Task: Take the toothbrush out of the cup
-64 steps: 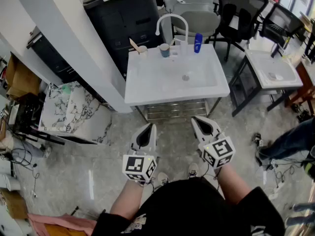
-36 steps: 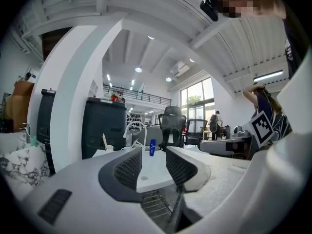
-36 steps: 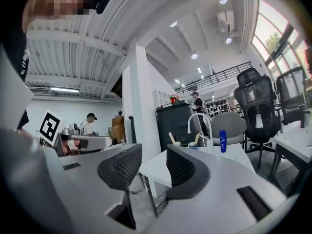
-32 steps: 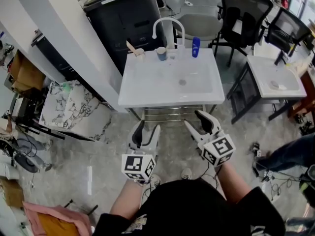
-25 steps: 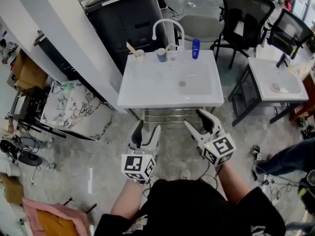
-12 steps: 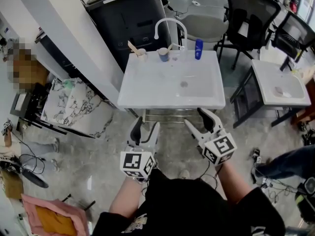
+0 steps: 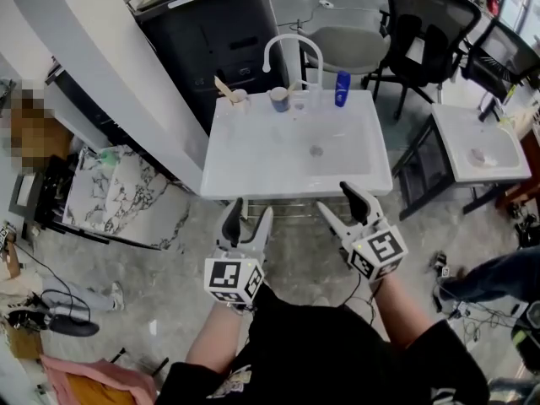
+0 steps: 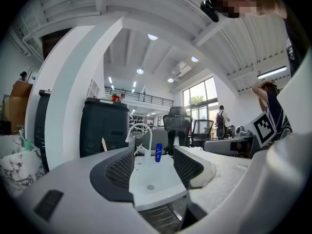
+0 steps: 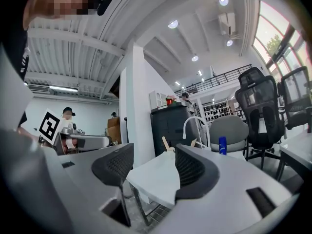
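A white sink (image 7: pixel 253 154) on a metal stand is ahead of me. At its back edge stands a blue cup (image 7: pixel 279 99) with a toothbrush (image 7: pixel 292 85) leaning out of it, beside the white faucet (image 7: pixel 291 44). A second cup (image 7: pixel 240 99) to the left holds a wooden-handled brush (image 7: pixel 223 86). My left gripper (image 7: pixel 250 212) and right gripper (image 7: pixel 336 199) hang open and empty just short of the sink's front edge. The left gripper view shows the toothbrush (image 8: pixel 139 148) far off; in the right gripper view the toothbrush (image 9: pixel 193 142) is also far.
A blue bottle (image 7: pixel 342 89) stands right of the faucet. Behind the sink are a black cabinet (image 7: pixel 211 24) and office chairs (image 7: pixel 426 19). A second sink stand (image 7: pixel 477 142) is at the right, a marble slab (image 7: pixel 118 192) at the left. A person's leg (image 7: pixel 498 268) shows at the right.
The sink has drawn nearer to both grippers as I stepped forward. Both grippers' jaws have spread apart since the earliest frame.
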`<state>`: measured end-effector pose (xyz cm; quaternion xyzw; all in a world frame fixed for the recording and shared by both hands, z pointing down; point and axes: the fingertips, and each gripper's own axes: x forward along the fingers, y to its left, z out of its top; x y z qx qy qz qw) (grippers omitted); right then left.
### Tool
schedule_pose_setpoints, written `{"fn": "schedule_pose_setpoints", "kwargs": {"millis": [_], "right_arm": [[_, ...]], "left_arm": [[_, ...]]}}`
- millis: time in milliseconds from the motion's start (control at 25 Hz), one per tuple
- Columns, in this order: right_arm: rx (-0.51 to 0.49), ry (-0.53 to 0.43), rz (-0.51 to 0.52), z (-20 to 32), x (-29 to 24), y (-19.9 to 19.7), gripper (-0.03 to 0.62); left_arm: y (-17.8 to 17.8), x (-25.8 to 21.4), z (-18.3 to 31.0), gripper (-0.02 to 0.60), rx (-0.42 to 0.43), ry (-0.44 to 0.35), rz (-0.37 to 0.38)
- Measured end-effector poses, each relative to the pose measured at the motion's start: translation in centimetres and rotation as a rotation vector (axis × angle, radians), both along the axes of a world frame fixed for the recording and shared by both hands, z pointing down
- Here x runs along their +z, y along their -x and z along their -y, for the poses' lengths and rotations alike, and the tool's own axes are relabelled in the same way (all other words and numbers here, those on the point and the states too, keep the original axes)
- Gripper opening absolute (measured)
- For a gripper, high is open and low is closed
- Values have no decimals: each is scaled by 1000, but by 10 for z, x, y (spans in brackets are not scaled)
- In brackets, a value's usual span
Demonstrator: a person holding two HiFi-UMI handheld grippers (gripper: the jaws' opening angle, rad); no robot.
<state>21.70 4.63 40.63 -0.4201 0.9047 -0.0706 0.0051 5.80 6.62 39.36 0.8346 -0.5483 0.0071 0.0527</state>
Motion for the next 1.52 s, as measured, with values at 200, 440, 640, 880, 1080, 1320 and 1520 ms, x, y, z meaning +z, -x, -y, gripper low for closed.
{"fn": "schedule_pose_setpoints", "kwargs": {"millis": [200, 440, 640, 880, 1080, 1320, 1520], "right_arm": [[61, 13, -6, 43, 5, 38, 265], [138, 35, -11, 98, 8, 97, 268], [209, 53, -21, 134, 11, 139, 270], [276, 68, -23, 165, 15, 170, 272], [314, 54, -32, 182, 15, 185, 270], [332, 47, -35, 198, 11, 192, 270], [326, 52, -40, 217, 13, 189, 270]], "left_arm": [[41, 6, 50, 238, 51, 9, -10], [100, 8, 115, 238, 133, 33, -27], [144, 12, 156, 238, 194, 48, -48], [178, 17, 195, 238, 250, 47, -63], [191, 17, 218, 238, 290, 28, -78], [195, 14, 235, 238, 310, 23, -87], [193, 13, 249, 238, 297, 24, -94]]}}
